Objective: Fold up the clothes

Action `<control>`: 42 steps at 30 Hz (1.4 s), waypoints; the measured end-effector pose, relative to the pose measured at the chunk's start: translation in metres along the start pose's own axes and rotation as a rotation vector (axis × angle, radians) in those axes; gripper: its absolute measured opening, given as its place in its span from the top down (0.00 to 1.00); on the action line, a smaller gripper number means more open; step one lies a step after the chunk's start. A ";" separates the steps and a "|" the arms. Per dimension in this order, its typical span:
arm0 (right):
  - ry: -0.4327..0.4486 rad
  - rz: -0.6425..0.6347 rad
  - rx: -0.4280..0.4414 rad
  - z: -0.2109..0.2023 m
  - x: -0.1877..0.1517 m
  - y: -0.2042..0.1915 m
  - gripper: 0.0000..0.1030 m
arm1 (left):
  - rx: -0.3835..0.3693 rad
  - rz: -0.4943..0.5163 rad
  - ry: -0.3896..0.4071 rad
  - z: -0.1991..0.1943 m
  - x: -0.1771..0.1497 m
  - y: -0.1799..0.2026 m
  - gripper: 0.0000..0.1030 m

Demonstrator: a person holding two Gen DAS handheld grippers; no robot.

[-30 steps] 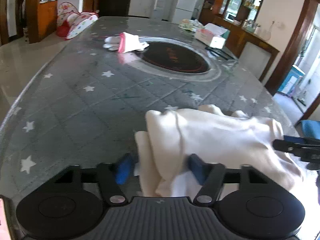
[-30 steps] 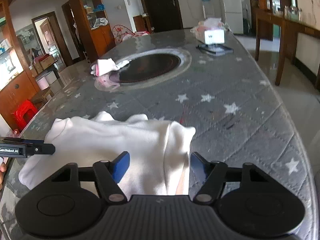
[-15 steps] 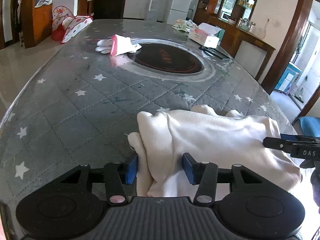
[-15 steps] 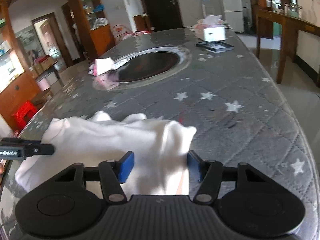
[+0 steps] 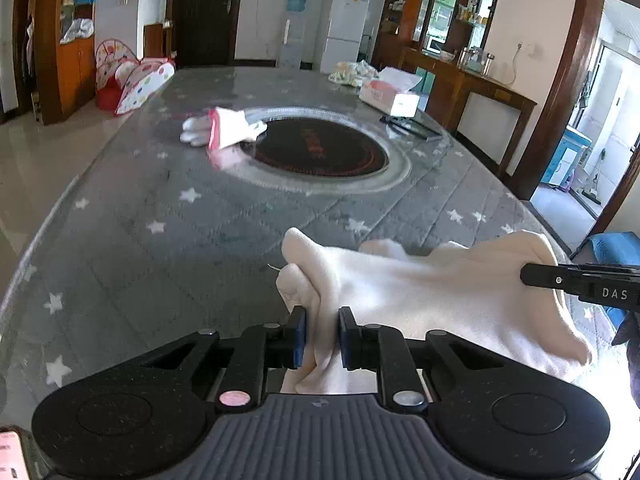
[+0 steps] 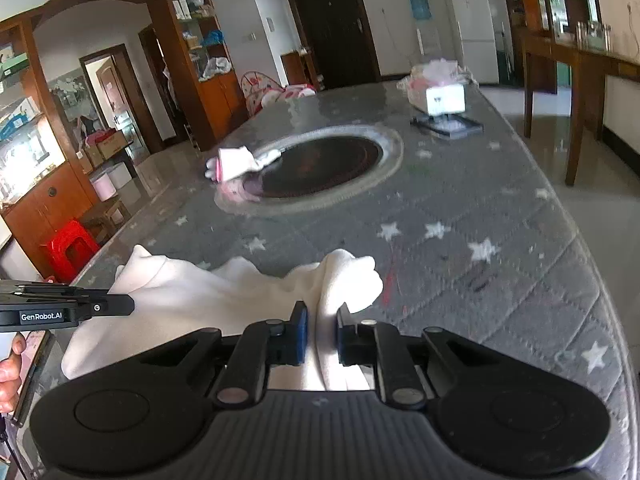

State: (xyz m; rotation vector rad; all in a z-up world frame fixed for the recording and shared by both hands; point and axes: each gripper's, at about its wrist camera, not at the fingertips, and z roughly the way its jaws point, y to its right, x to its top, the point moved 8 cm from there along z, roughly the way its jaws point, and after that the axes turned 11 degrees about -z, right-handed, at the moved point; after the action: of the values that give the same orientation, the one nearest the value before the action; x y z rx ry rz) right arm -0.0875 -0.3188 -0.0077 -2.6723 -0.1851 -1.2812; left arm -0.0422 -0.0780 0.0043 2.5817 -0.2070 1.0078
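A white garment (image 5: pixel 432 292) lies bunched at the near end of the grey star-patterned table (image 5: pixel 168 216). My left gripper (image 5: pixel 322 336) is shut on the garment's left end, cloth pinched between the blue pads. My right gripper (image 6: pixel 322 334) is shut on the garment's right end (image 6: pixel 344 280). The garment (image 6: pixel 180 300) stretches between the two grippers and lifts off the table at both ends. Each gripper's tip shows at the edge of the other's view.
A folded white and pink cloth (image 5: pixel 224 132) lies by the dark round inset (image 5: pixel 320 152) in the table's middle. A tissue box (image 5: pixel 390 94) and a dark flat object (image 5: pixel 412 128) sit at the far right. A red stool (image 6: pixel 70 246) stands left of the table.
Both grippers have closed from open onto the ends of the white garment, and the ends have risen off the table.
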 end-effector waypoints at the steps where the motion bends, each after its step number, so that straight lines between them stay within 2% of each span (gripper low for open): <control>1: 0.008 -0.002 0.000 -0.002 0.002 -0.001 0.88 | -0.001 0.003 0.007 -0.003 0.002 0.001 0.82; 21: 0.122 -0.071 -0.020 -0.030 0.064 -0.019 0.88 | 0.013 0.027 0.090 -0.032 0.048 0.013 0.83; 32: 0.143 -0.082 -0.033 -0.018 0.091 -0.016 0.89 | 0.032 0.018 0.113 -0.027 0.081 0.011 0.83; 42: 0.126 -0.075 -0.038 0.011 0.101 -0.004 0.89 | 0.054 0.003 0.087 -0.001 0.095 0.002 0.83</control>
State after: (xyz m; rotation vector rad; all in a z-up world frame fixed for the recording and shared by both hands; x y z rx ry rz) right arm -0.0166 -0.3088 0.0646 -2.6283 -0.2491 -1.4846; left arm 0.0263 -0.0803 0.0700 2.5799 -0.1636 1.1386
